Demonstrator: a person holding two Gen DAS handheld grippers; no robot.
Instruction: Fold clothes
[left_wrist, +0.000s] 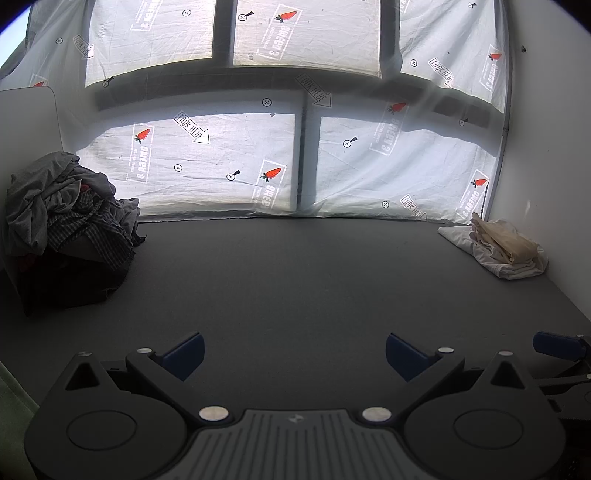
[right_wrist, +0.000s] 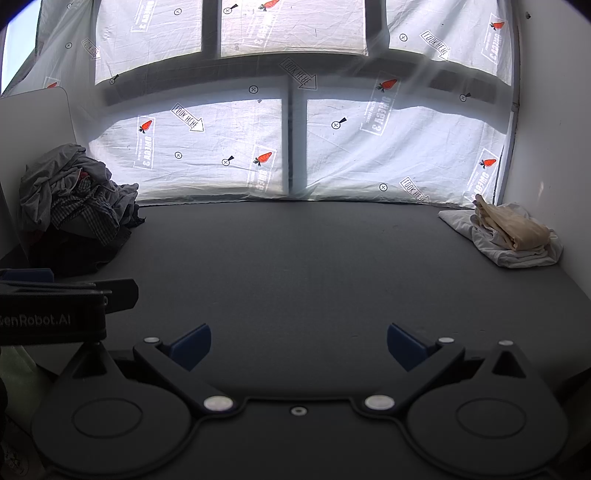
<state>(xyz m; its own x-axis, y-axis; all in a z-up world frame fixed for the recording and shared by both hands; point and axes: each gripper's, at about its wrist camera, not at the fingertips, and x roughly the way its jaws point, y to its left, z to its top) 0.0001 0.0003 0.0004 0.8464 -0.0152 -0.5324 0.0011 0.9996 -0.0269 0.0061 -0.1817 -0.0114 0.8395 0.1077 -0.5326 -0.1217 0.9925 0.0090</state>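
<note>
Left gripper (left_wrist: 294, 354) and right gripper (right_wrist: 299, 345) gape empty over bare mat (left_wrist: 295, 277), clothes heap (left_wrist: 70, 218) at its possibly overhanging left edge.

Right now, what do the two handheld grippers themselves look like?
Both match: the left gripper and right gripper have matte black bodies with two round lobes, silver pivot discs, black linkage arms and blue fingertips. The left one carries a ribbed grey centre plate. White GenRobot.AI lettering marks its side. No cables, hands or sleeves show.
</note>
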